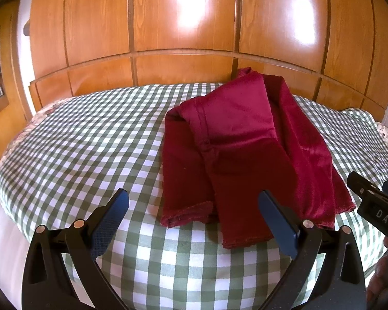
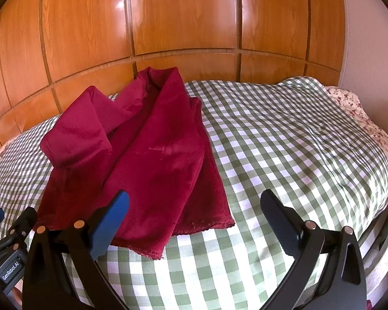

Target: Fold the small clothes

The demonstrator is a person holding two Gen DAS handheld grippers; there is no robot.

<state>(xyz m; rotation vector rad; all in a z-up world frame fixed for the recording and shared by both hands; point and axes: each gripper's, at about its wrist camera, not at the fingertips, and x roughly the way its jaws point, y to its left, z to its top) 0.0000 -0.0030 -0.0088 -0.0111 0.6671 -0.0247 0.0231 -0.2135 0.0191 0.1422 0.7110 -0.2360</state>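
White letters "DAS" stand on the black body of the right tool (image 1: 375,201), seen at the right edge of the left wrist view. A small label reading "GenRobot.AI" stands on the black body of the left tool (image 2: 6,245), at the lower left of the right wrist view.

both wrist views low, near, facing wardrobe (image 1: 183,25), sharing garment (image 1: 245,142)

Dark red garment (image 1: 235,139), green-white checked bedcover (image 1: 90,149) — orange-brown wood panels (image 1: 183,20)
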